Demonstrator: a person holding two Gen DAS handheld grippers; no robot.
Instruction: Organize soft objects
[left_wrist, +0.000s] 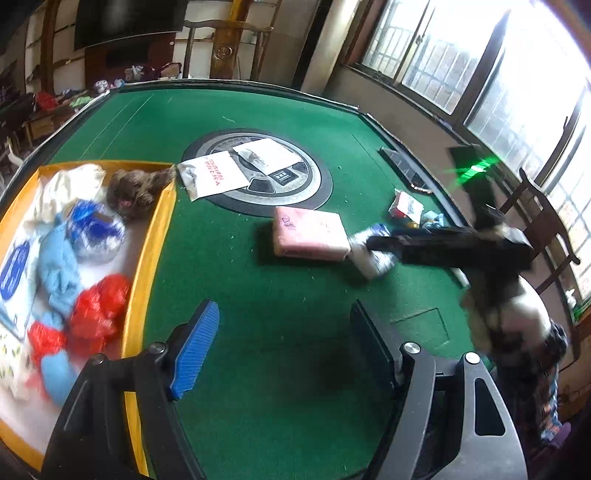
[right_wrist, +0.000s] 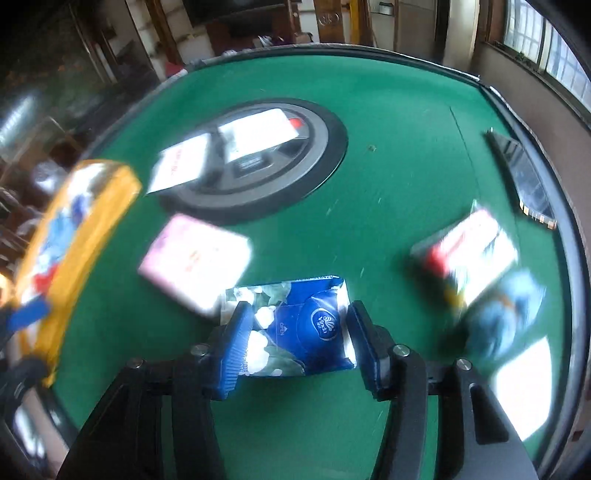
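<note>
Right wrist view — the right gripper (right_wrist: 297, 341) clamps a blue Vinda tissue pack (right_wrist: 295, 325) above the green felt table (right_wrist: 388, 184), beside a pink pack (right_wrist: 195, 258); the left gripper (left_wrist: 284, 350) gapes empty near the yellow bin (left_wrist: 147, 258).

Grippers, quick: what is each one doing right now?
Left gripper: open, holding nothing, over the green table.
Right gripper: closed on the blue tissue pack.

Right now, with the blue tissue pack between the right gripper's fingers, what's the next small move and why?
Probably lift it and carry it toward the yellow bin. The right gripper looks closed on the blue tissue pack, pads against both sides, and the bin already holds other soft things while the left gripper is open and holds nothing.
</note>
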